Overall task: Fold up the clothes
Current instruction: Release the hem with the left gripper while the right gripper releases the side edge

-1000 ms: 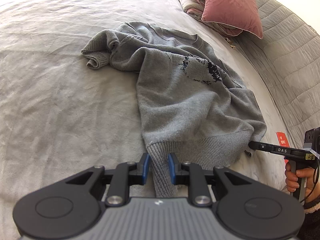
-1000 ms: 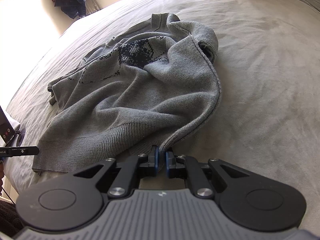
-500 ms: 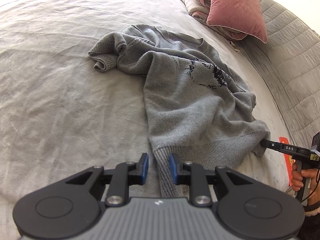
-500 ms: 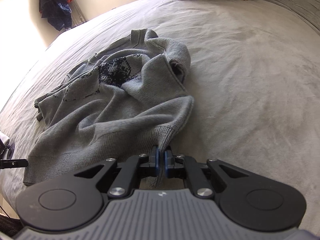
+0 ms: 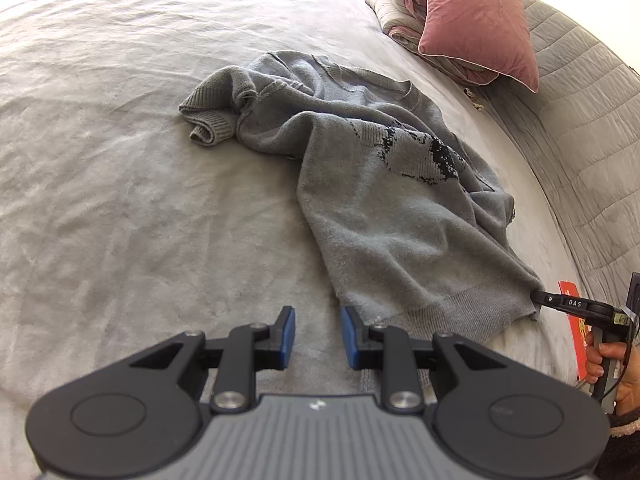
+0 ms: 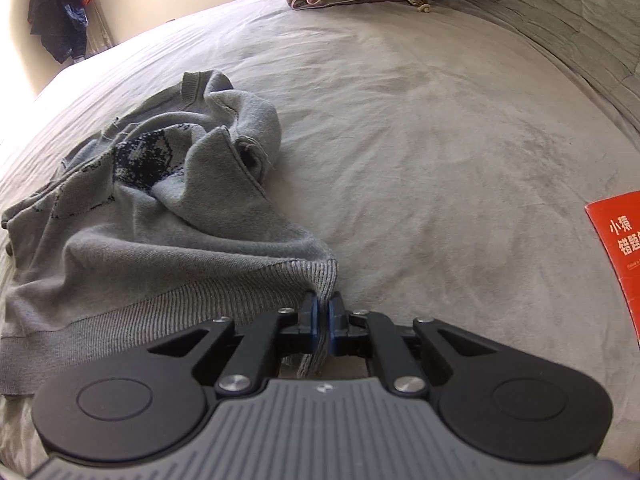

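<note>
Grey sweater [image 5: 392, 200] rumpled on bed [image 5: 120, 200], right tongs [image 6: 323, 312] clamped on hem corner; left tongs [image 5: 318, 336] parted, empty

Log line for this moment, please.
left tongs: open, empty | right tongs: shut on sweater hem corner | sweater: rumpled on bed
</note>
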Demonstrator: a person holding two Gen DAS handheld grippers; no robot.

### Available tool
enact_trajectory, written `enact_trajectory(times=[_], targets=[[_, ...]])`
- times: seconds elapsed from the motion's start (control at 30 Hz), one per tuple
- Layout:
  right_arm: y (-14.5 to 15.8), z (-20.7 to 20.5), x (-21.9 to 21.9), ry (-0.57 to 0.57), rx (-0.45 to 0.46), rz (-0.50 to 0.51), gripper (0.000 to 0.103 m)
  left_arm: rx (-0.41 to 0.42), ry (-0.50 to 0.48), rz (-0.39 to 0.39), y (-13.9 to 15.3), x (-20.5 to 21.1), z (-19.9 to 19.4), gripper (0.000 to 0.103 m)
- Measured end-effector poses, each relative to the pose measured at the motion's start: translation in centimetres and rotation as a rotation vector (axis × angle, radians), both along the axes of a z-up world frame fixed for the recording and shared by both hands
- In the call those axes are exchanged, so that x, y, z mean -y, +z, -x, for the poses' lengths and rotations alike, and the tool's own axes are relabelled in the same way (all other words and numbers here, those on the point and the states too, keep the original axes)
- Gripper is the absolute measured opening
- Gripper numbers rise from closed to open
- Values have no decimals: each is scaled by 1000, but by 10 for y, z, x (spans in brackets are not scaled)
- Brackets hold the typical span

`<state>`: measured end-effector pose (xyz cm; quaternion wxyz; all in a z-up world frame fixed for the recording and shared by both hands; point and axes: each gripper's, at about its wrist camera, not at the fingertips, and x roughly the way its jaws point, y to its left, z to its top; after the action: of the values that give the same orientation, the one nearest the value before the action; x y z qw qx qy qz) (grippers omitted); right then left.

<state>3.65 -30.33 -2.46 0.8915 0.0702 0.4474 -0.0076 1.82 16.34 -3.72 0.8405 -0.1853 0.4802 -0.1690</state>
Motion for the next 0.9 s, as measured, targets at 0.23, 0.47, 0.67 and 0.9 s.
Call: enact_trajectory(times=[0.23,0.47,0.67,0.9], targets=[[-1,1,-5,26,-7,12,13,-2,12,1,-1,0,-3,26],[4,1,-4,36,2,-34,14,-4,31,10,-2,1,-8,26],[5,1,-1,26,6,-52,15,-6,23,7,-2,6,-10,27],[13,4,-2,38,41,-63,26,-7,23,6,-3,8,-11,27]])
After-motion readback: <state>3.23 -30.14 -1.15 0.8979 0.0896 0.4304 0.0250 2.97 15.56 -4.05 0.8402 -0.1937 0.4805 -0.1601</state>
